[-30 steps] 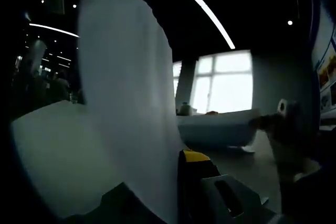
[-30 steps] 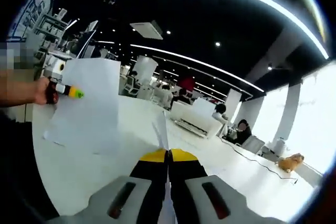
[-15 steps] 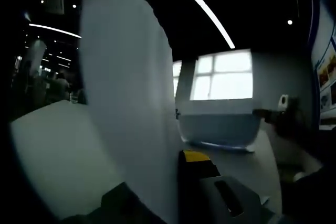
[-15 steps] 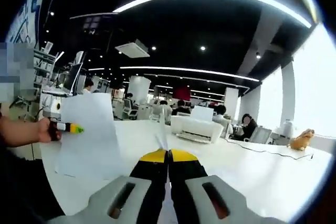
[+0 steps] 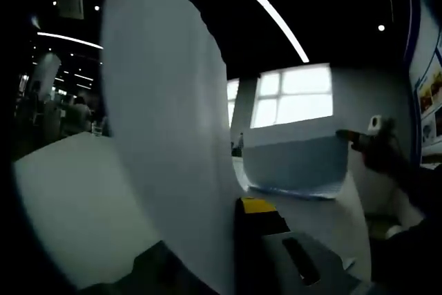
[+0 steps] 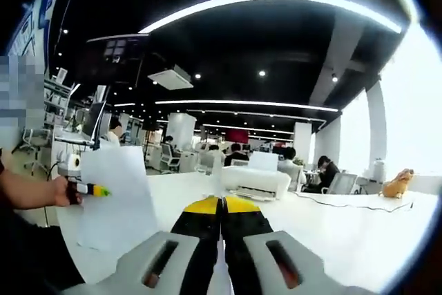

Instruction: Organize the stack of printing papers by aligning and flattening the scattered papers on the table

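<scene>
The right gripper (image 6: 221, 205) is pinching the paper sheet (image 6: 114, 195) edge-on between closed jaws, above the white table (image 6: 331, 233). The left gripper (image 6: 92, 189) is clamping the sheet's far edge; beyond sits a printer (image 6: 254, 180).

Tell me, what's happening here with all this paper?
A person is tidying printing paper on a white table, holding a claw tool in each hand. The left claw grips a sheet of paper and holds it upright above the table. The right claw is pinched shut on another sheet, seen edge-on between its yellow tips. Nothing is stacked flat yet.
</scene>
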